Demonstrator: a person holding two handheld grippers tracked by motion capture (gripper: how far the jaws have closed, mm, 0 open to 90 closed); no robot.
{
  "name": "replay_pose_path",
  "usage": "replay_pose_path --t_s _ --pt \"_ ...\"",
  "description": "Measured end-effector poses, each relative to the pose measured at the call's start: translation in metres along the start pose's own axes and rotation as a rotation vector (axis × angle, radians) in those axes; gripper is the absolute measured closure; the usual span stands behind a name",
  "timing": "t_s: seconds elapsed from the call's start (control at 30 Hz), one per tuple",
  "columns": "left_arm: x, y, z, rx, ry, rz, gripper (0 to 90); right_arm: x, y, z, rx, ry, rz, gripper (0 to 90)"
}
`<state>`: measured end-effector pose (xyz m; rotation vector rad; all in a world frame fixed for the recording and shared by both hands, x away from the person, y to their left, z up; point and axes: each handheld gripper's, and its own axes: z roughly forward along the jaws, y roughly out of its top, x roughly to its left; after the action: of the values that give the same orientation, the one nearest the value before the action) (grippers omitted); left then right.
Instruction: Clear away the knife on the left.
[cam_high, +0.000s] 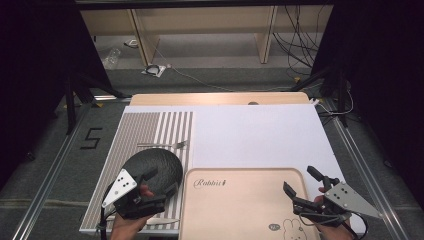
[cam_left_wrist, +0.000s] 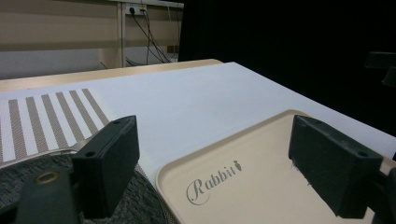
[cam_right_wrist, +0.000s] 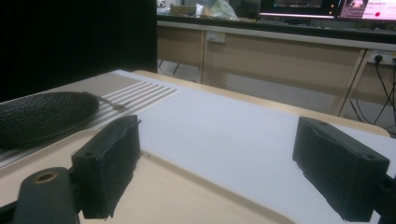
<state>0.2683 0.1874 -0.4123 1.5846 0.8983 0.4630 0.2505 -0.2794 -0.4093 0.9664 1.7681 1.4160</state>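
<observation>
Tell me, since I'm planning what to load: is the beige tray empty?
Empty. The tray shows bare beige floor with just its printed lettering and rabbit; the black plate sits beside it on the striped mat.

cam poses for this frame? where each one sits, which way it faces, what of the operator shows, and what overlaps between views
High view: above the person's side, facing forward and down on the table; both forearms, left gripper and right gripper show.
Left gripper view: rides the left gripper, facing across the tray; its open jaws show.
Right gripper view: rides the right gripper, facing the black plate; its open jaws show.
Shared: both gripper views show the tray, plate and striped mat.
</observation>
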Motion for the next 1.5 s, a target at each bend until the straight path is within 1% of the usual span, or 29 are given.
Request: replay_pose_path --t_s 0.33,0.47,0.57,0.63,0.67,0.7,0.77,0.8,0.83,0.9,0.97,1.0,1.03,1.07,1.2,1.27,1.3,1.33,1.4,1.5 --pt "0.001 0.000 -0.001 0.000 -0.001 -0.010 16.3 0.000 0.000 0.000 0.001 -0.001 0.003 15.8" --pt "0.001 0.001 -0.002 0.002 0.005 -0.011 16.3 0.000 0.000 0.000 0.000 -0.001 0.002 15.9" --pt "0.003 0.002 -0.003 0.005 -0.008 -0.031 16.1 0.000 0.000 0.001 -0.004 -0.002 0.003 15.9" --pt "0.004 0.004 -0.005 0.007 -0.003 -0.032 16.2 0.000 -0.001 0.001 -0.003 -0.006 0.004 15.9" --pt "0.006 0.006 -0.008 0.018 0.002 -0.025 16.2 -0.001 -0.001 0.000 0.001 -0.007 0.014 15.9" --pt "0.006 0.006 -0.008 0.018 0.002 -0.025 16.2 -0.001 -0.001 0.000 0.001 -0.007 0.014 15.9" --pt "0.007 0.008 -0.011 0.031 0.013 -0.022 16.3 -0.001 -0.001 0.001 -0.002 -0.009 0.011 15.9" --pt "0.008 0.010 -0.012 0.039 0.011 -0.021 16.4 -0.001 0.000 0.000 -0.002 -0.008 0.011 15.9" --pt "0.010 0.012 -0.015 0.047 0.020 -0.015 16.4 -0.001 0.000 0.001 -0.001 -0.009 0.011 16.0" --pt "0.011 0.013 -0.016 0.053 0.023 -0.013 16.4 -0.001 0.000 0.001 -0.001 -0.008 0.010 16.0" --pt "0.012 0.016 -0.018 0.060 0.022 -0.008 16.9 0.000 0.000 0.000 0.010 -0.010 -0.001 15.9" --pt "0.012 0.017 -0.020 0.068 0.016 -0.002 16.9 0.000 0.000 0.000 0.010 -0.010 -0.001 15.9" --pt "0.013 0.019 -0.023 0.086 0.010 0.013 17.6 0.000 0.000 0.000 0.006 -0.008 -0.001 16.0" --pt "0.013 0.019 -0.023 0.086 0.010 0.013 17.5 0.000 0.000 0.000 0.006 -0.008 -0.001 16.0" --pt "0.015 0.019 -0.025 0.140 0.015 0.042 17.3 0.000 0.000 0.000 0.000 -0.009 0.000 16.1" --pt "0.017 0.018 -0.027 0.155 0.018 0.042 17.3 0.000 0.000 0.000 0.001 -0.009 0.000 16.1" --pt "0.019 0.019 -0.028 0.171 0.012 0.040 17.6 0.000 0.000 0.000 0.001 -0.009 -0.001 16.1" --pt "0.019 0.019 -0.028 0.171 0.012 0.040 17.6 0.000 0.000 0.000 0.001 -0.009 -0.001 16.1" --pt "0.020 0.019 -0.028 0.193 0.021 0.053 17.6 0.000 0.000 0.000 0.001 -0.009 -0.002 16.2" --pt "0.021 0.019 -0.028 0.227 0.038 0.086 17.7 0.000 0.000 0.000 0.006 -0.006 0.000 16.2"
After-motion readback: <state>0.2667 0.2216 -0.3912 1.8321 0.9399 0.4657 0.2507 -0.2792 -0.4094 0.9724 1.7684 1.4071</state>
